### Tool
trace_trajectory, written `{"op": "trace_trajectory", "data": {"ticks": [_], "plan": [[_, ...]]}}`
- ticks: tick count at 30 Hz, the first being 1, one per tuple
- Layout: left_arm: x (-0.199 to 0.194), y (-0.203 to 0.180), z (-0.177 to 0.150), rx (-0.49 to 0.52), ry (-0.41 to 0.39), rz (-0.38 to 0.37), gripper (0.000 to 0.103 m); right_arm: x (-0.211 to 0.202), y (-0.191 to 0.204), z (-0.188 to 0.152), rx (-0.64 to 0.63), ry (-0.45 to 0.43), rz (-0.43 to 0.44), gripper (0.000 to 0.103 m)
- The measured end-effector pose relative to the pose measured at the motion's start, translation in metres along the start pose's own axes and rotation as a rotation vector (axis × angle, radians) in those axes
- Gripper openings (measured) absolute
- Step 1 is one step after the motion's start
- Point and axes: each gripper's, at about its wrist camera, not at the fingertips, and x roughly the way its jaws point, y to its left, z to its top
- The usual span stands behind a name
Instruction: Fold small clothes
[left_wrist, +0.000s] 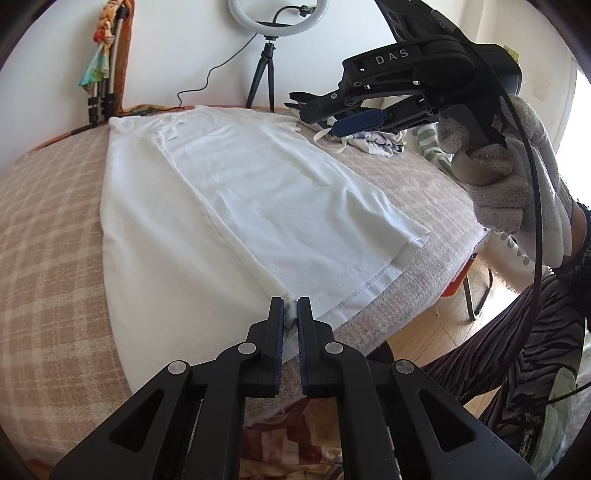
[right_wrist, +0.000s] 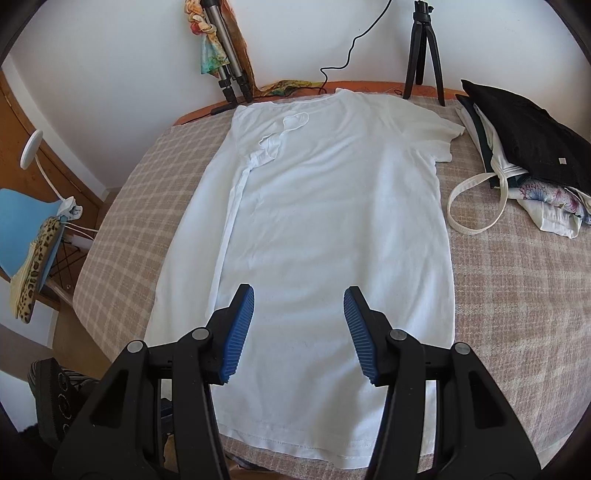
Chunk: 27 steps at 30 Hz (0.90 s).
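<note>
Now my left tool (left_wrist: 290, 314) pinches the hem of the shirt (right_wrist: 325, 229) lying flat on the bed (right_wrist: 517, 295); my right tool (right_wrist: 299, 332) hovers released above it, beside the pile (right_wrist: 528, 158).

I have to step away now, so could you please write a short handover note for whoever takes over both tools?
Left tool: shut on the hem of the white T-shirt.
Right tool: open, holding nothing, above the shirt's lower part.
The shirt lies flat on the checked blanket; a pile of other clothes sits to its right.
Done: left side and sleeve folded inward.
Left: fold in the right side, then fold the length; then the pile.
</note>
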Motion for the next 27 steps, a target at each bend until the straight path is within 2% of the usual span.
{"op": "trace_trajectory", "data": {"ticks": [3, 7, 8, 9, 10, 12, 18, 22, 24, 27], "plan": [[-0.009, -0.001, 0.003, -0.015, 0.000, -0.005, 0.010, -0.008, 0.002, 0.001, -0.016, -0.037, -0.001, 0.053], [-0.023, -0.012, 0.008, 0.023, -0.035, 0.010, 0.011, -0.022, -0.004, 0.002, -0.020, -0.091, 0.000, 0.053], [-0.025, -0.016, 0.010, 0.027, -0.039, 0.010, 0.015, -0.026, -0.006, 0.002, -0.021, -0.103, -0.003, 0.054], [-0.026, -0.019, 0.012, 0.030, -0.038, 0.011, 0.022, -0.029, -0.009, 0.001, -0.022, -0.112, -0.005, 0.054], [-0.025, -0.021, 0.014, 0.031, -0.037, 0.007, 0.024, -0.032, -0.013, 0.001, -0.020, -0.121, -0.009, 0.054], [-0.024, -0.024, 0.020, 0.032, -0.042, -0.011, 0.025, -0.038, -0.021, -0.001, -0.008, -0.137, -0.034, 0.054], [-0.012, -0.029, 0.038, 0.069, -0.042, 0.003, 0.025, -0.058, -0.062, -0.009, 0.072, -0.176, -0.086, 0.054], [-0.002, -0.045, 0.047, 0.116, -0.044, -0.015, 0.025, -0.069, -0.094, -0.013, 0.138, -0.166, -0.053, 0.055], [0.006, -0.055, 0.050, 0.142, -0.045, -0.031, 0.025, -0.075, -0.107, -0.016, 0.159, -0.174, -0.045, 0.061], [0.019, -0.072, 0.056, 0.168, -0.040, -0.063, 0.025, -0.085, -0.125, -0.023, 0.177, -0.209, -0.046, 0.064]]}}
